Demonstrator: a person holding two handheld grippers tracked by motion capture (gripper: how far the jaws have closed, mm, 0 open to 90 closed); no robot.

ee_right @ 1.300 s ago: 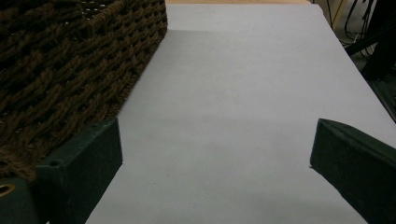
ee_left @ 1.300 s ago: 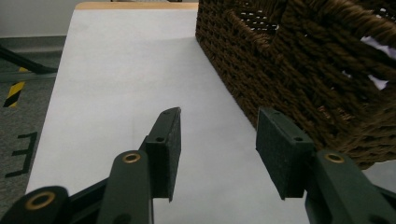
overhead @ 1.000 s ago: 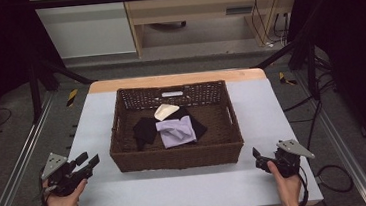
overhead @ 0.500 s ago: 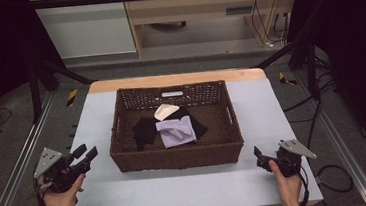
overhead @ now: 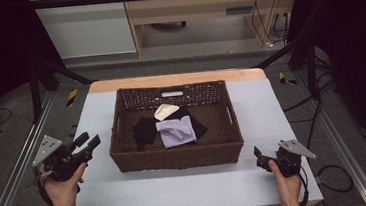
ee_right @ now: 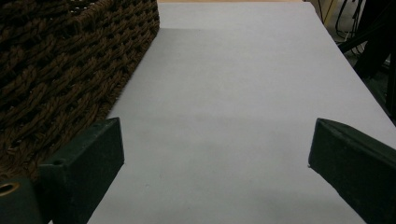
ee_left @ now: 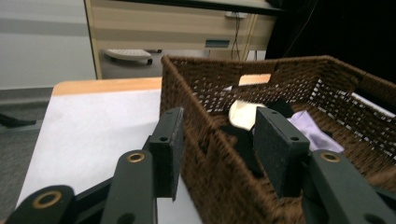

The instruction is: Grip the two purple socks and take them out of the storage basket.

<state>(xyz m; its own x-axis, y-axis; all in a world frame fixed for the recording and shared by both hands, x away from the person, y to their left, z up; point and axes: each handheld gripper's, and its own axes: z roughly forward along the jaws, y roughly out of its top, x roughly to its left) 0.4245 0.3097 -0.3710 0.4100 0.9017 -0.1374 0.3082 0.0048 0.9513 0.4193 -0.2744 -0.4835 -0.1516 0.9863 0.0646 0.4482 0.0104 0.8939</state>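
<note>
White desk point(overhead: 128, 193) is carrying a brown woven basket point(overhead: 176, 159) holding lilac cloth point(overhead: 177, 131) among black and cream pieces, while the left tongs point(overhead: 90, 141), empty and gaping, seem to be approaching its left rim and need lowering inside; right tongs point(overhead: 257, 157) resting open.
</note>
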